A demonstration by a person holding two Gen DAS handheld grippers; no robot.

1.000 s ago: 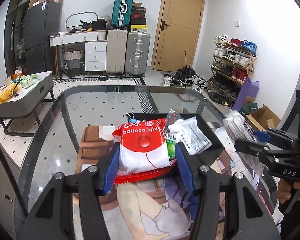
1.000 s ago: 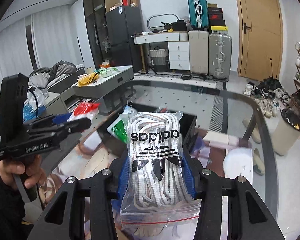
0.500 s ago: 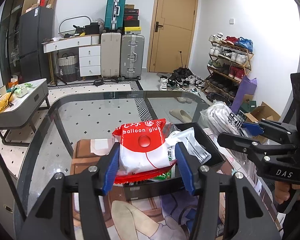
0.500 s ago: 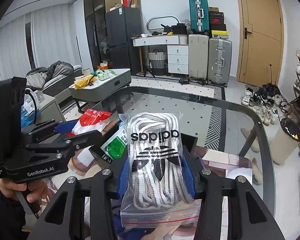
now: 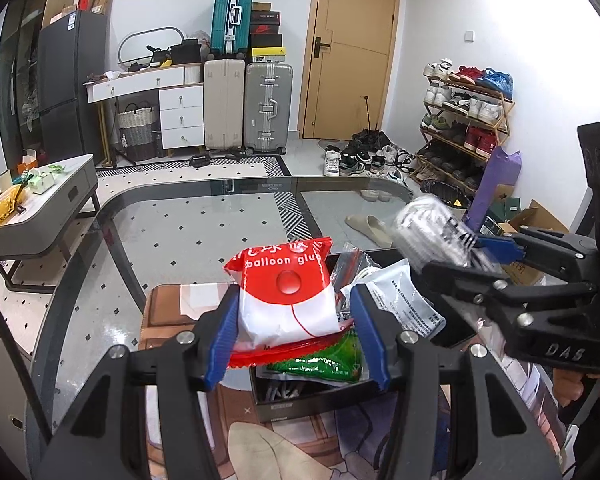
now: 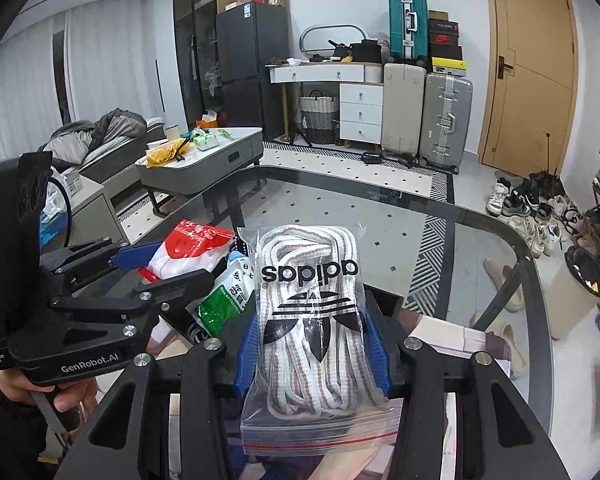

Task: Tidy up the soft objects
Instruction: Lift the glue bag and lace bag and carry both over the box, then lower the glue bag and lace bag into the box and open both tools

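Two grippers, each clenched on soft packet. Left wrist view: left gripper [image 5: 296, 320] grasps red-white balloon glue packet [image 5: 286, 294] between blue pads, above black box [image 5: 320, 398] on glass table [image 5: 180, 232]; green packet [image 5: 320, 364] and white pouch [image 5: 400, 300] in box just beyond fingers. Right wrist view: right gripper [image 6: 314, 348] grasps clear zip bag of laces [image 6: 312, 340], upright between pads; left gripper to its left, box ahead below.

Black box [image 5: 452, 334] floor hidden under packets, lace bag [image 5: 432, 236] motion-blurred in left view, green packet [image 5: 324, 364] half covered
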